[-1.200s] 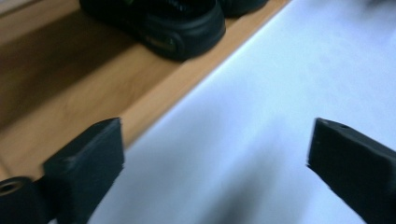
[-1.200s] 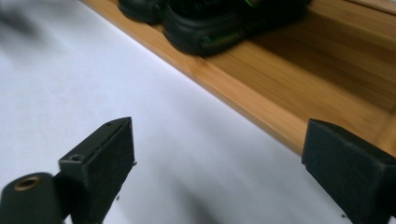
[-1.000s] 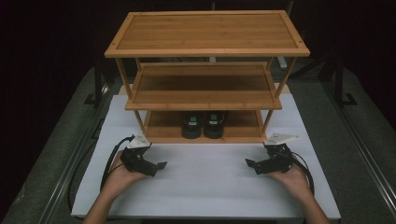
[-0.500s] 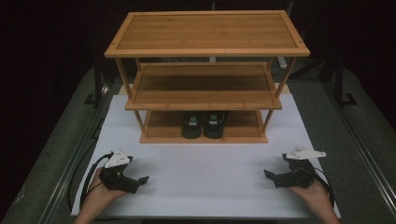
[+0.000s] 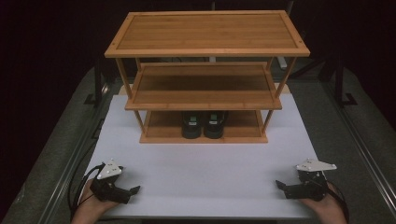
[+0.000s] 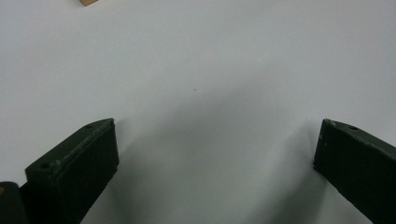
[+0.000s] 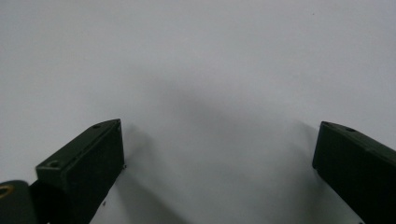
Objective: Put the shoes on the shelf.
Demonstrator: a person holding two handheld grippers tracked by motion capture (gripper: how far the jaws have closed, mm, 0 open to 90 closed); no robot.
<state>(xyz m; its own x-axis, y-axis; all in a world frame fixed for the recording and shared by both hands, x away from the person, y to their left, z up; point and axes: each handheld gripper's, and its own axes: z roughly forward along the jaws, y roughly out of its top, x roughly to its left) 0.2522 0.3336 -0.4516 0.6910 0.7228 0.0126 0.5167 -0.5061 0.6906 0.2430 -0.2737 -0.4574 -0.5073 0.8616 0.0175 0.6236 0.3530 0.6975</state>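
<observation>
Dark surroundings frame a grey table [image 5: 60, 154] covered in the middle by a white mat [image 5: 205, 177]. At the far half of the mat stands a three-tier bamboo shelf rack [image 5: 205, 32], its wide top tier empty, its middle tier also bare. On the bottom tier, near the centre, sits a pair of black shoes [image 5: 204, 124] side by side and touching, with small green marks on their tops; they sit under the middle tier, so only their front parts are seen.

At the near edge of the mat, well apart from the rack and from each other, the person's two hands each hold a gripper low over the mat. The left gripper [image 5: 131, 192] is at the near left corner, a grey three-cornered plate on top, its black jaws pointing inward toward the mat's centre. The right gripper [image 5: 280, 185] is at the near right corner, also pointing inward.

From the left gripper view, its jaws stand wide apart with nothing between them, bare white mat ahead. From the right gripper view, the jaws are likewise spread wide and hold nothing.
</observation>
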